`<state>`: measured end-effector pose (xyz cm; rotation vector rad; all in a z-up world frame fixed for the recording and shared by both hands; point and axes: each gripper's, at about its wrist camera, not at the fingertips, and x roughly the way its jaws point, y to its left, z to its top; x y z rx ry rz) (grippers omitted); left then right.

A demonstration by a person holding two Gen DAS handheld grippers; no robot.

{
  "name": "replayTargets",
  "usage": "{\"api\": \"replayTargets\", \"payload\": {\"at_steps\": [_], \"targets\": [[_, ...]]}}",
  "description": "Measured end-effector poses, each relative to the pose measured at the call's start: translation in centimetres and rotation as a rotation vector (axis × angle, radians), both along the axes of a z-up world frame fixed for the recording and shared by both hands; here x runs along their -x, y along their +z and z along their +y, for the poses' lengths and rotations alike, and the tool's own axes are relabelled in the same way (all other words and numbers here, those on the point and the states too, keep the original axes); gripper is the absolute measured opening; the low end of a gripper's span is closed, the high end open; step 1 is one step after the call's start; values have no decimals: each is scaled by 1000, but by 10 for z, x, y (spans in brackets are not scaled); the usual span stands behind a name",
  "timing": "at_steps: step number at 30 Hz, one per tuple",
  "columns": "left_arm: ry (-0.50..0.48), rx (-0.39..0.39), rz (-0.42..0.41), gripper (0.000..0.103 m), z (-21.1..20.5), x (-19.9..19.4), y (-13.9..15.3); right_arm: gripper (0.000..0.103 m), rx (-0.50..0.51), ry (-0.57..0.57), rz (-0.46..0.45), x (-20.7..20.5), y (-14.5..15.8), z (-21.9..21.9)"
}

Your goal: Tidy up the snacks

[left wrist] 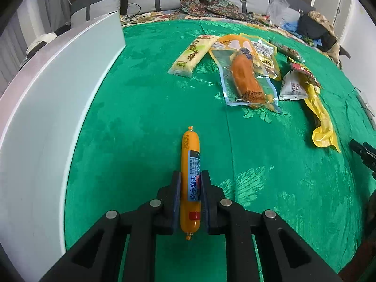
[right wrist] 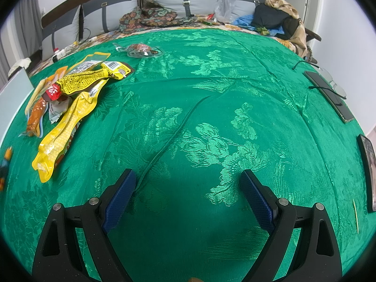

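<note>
— Gripping what? The left hand-held gripper (left wrist: 190, 183) pinches an orange sausage stick (left wrist: 190, 162) above the green cloth (left wrist: 141, 117), long axis pointing far.
— And the right hand-held gripper (right wrist: 188, 183)?
— Spread wide, holding nothing.

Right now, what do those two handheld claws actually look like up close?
Both match: the left claw and right claw have matte black angular plastic linkage arms with triangular cut-outs, round silver pivot pins, and two fingers lined with dark blue textured pads. No cables, sleeves or markings show.
</note>
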<state>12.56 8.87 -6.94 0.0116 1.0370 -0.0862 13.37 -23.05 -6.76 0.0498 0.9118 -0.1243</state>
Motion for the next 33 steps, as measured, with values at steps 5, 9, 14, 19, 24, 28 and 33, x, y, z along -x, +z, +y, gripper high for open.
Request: {"api": "replayTargets", "payload": {"at_steps": [5, 9, 14, 19, 24, 28, 33], "targets": [[16, 16, -21, 67, -2, -15, -3, 93, 0, 0, 0, 0, 0, 0], [14, -15, -55, 84, -5, -19, -9, 93, 0, 0, 0, 0, 0, 0], [15, -15, -92, 94, -3, -17, -12, 93, 0, 0, 0, 0, 0, 0], [25, -18, -97, 99, -3, -19, -14, 93, 0, 0, 0, 0, 0, 0], [30, -20, -92, 102, -3, -20, -15, 93, 0, 0, 0, 0, 0, 0], [31, -21, -90, 103, -4, -21, -14, 93, 0, -1, 0, 0, 0, 0], [30, -20, -91, 103, -4, -20, -15, 93, 0, -1, 0, 0, 0, 0]]}}
